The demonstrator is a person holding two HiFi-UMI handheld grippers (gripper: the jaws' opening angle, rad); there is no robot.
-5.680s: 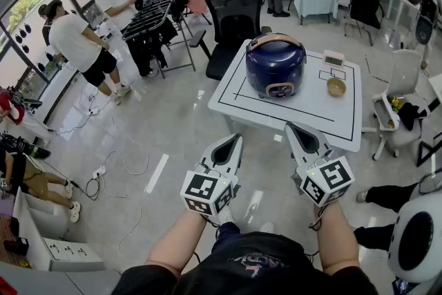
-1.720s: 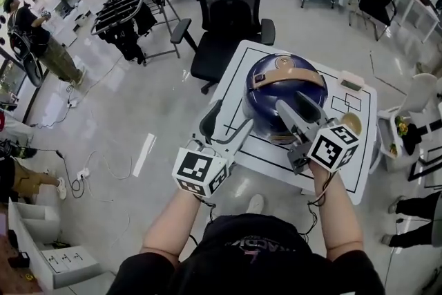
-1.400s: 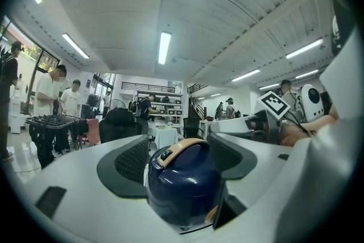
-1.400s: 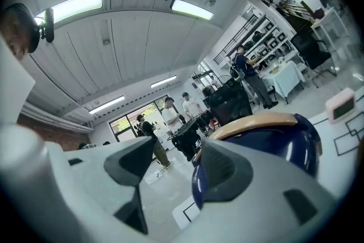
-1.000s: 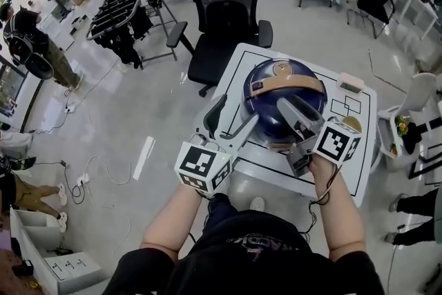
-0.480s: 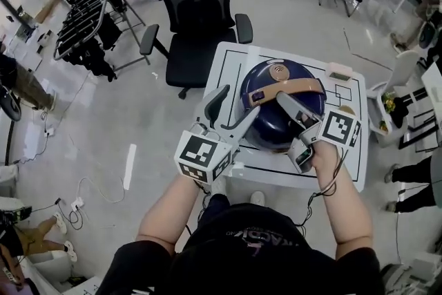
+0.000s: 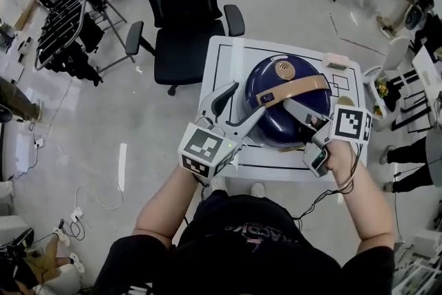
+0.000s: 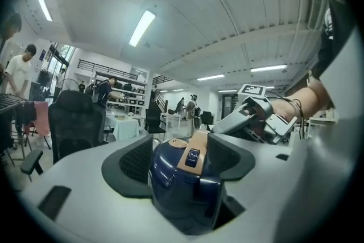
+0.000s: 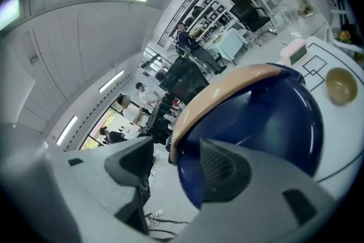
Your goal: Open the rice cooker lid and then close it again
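Nearer the rice cooker (image 7: pixel 273 126) than a moment ago, both. Left gripper (image 7: pixel 247 99) wide, just narrowing, cooker flank between unpressed pads. Right gripper (image 7: pixel 293 111) wide beside tan handle (image 7: pixel 298 88). Cooker at 12 o'clock on white table (image 7: pixel 219 72); black chair (image 7: pixel 183 17) at 11.

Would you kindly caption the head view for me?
Left gripper, open jaws just narrowed with the handle end between them, and right gripper flank the rice cooker on its table.
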